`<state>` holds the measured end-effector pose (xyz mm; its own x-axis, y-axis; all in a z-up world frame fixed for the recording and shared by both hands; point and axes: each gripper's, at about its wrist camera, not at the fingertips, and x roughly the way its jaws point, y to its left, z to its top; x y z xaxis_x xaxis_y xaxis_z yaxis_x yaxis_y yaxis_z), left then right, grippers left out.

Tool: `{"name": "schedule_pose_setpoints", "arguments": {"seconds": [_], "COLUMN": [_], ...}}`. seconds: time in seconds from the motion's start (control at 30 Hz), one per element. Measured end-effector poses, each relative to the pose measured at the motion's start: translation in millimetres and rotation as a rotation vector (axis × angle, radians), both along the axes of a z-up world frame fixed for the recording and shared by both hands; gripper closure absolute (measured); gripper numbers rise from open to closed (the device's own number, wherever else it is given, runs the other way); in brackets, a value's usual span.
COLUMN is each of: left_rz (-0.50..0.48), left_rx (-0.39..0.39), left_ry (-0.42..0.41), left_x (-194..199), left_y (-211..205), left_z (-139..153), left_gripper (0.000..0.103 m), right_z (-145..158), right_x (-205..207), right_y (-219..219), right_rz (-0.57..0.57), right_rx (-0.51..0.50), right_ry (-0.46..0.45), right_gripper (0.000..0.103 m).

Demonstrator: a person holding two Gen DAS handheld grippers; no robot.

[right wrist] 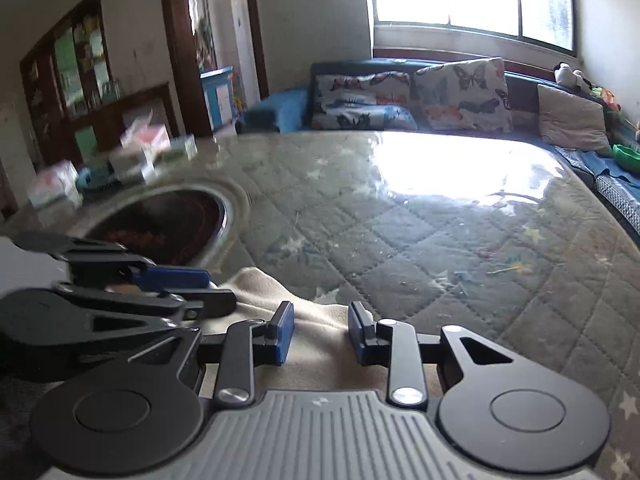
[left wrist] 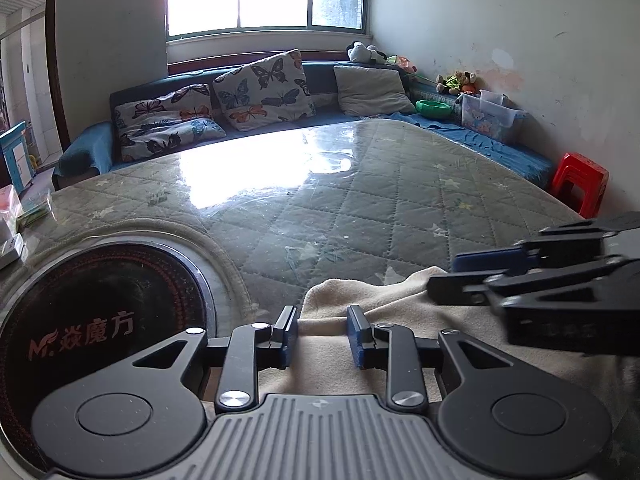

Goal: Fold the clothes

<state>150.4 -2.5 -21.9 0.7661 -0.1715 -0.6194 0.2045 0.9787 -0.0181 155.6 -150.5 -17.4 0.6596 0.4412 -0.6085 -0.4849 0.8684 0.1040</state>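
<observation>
A cream fleece garment (left wrist: pixel 360 300) lies at the near edge of the table, on its quilted green cover under glass (left wrist: pixel 360 200). My left gripper (left wrist: pixel 323 334) is open, its blue-padded jaws on either side of a fold of the cream cloth. My right gripper (right wrist: pixel 321 330) is open too, over the same cloth (right wrist: pixel 320 344). Each gripper shows in the other's view: the right one (left wrist: pixel 448 276) at the right of the left wrist view, the left one (right wrist: pixel 218 288) at the left of the right wrist view, close beside each other.
A round black induction cooker (left wrist: pixel 100 320) is set into the table at the near left. Boxes and packets (right wrist: pixel 136 156) sit at the table's left edge. A blue sofa with butterfly cushions (left wrist: pixel 260 88) runs behind, and a red stool (left wrist: pixel 580 184) stands at the right.
</observation>
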Motion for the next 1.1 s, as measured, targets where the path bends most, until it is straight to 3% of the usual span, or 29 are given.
{"name": "schedule_pose_setpoints", "arguments": {"seconds": [0.17,0.37,0.43,0.5,0.57,0.63,0.73,1.1], "left_rz": [0.003,0.033,0.036,0.041,0.045,0.054,0.065,0.156], "left_rx": [0.011,0.022,0.019,0.019,0.023,0.036,0.044,0.028], "left_ry": [-0.009,-0.013,-0.017,-0.024,-0.039,-0.052,-0.068,-0.059], "left_x": [-1,-6,-11,-18,-28,-36,-49,-81], "left_y": [-1,3,5,6,6,5,6,21], "left_z": [-1,3,6,8,9,10,12,7], "left_gripper": [0.07,0.051,0.042,0.03,0.022,0.007,0.001,0.0], "right_z": [-5,-7,-1,3,5,4,2,-17], "right_x": [-22,-24,-29,-38,-46,-54,-64,-90], "right_y": [-29,-59,-61,-59,-56,-50,-42,-21], "right_rz": [-0.075,-0.143,-0.14,-0.11,-0.084,-0.061,-0.022,0.059], "right_rx": [-0.024,0.068,0.062,0.043,0.024,0.004,0.001,-0.12], "right_ry": [-0.037,-0.024,-0.048,-0.073,-0.093,-0.107,-0.105,-0.154], "right_gripper": [0.074,0.073,0.072,0.064,0.062,0.061,0.058,0.044]}}
